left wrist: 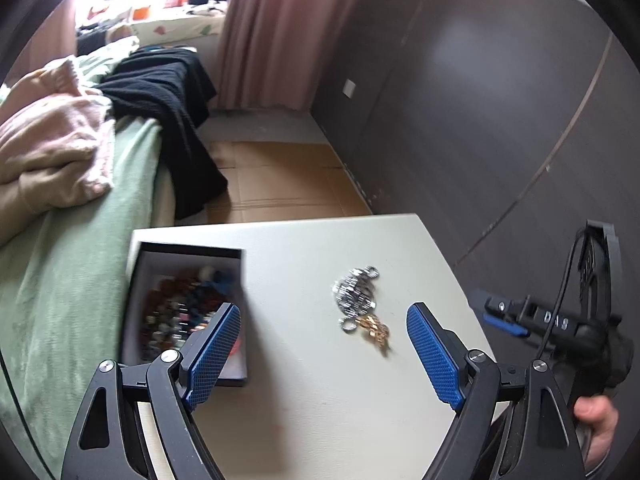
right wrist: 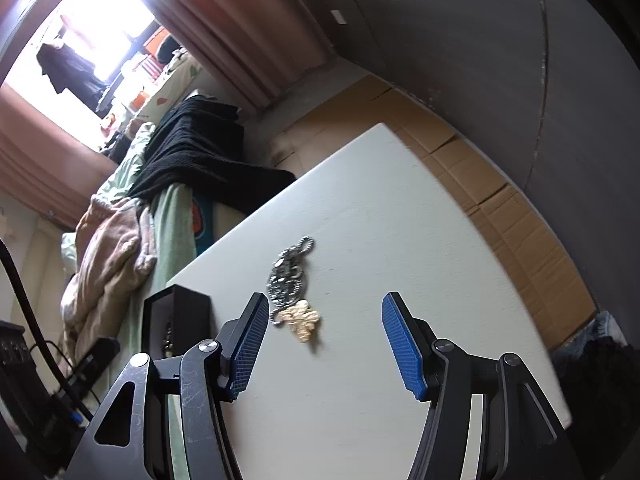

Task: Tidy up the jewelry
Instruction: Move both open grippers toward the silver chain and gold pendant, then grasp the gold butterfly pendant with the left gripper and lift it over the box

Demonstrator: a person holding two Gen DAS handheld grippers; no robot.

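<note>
— Left wrist view first, from its left edge: what shows?

— A bed under a green blanket [left wrist: 76, 248], with a pink fleece [left wrist: 52, 148] and a black knit garment [left wrist: 168, 108] heaped on it. Next comes the white table [left wrist: 304, 408]. At its left corner sits a black open box [left wrist: 188, 304] holding a blurred mass of coloured beads [left wrist: 176, 320].

— And the left gripper [left wrist: 324, 354]?

— Its blue pads stand wide apart with nothing between them but bare tabletop. The left pad overlaps the box in the picture; whether it touches the box cannot be told.

— Where is the loose jewelry?

— On the table, right of the box and just beyond the gap between the pads: a silver chain piece [left wrist: 356, 294], with a gold chain piece [left wrist: 374, 330] touching its near end. Both are slightly blurred.

— Further right?

— The right gripper [left wrist: 504, 316] reaches in over the table's right edge, and a hand [left wrist: 596, 420] grips its handle. Behind runs a dark panelled wall [left wrist: 500, 100].

— Now the right wrist view.

— At left, the same bed, then the box [right wrist: 180, 320] at the table's [right wrist: 360, 220] corner. The silver piece [right wrist: 290, 276] and gold piece [right wrist: 302, 322] lie just ahead of the right gripper's [right wrist: 324, 342] left pad. Its jaws are released too, narrower than the other pair, holding nothing. Flattened cardboard [right wrist: 500, 208] covers the floor to the right.
</note>
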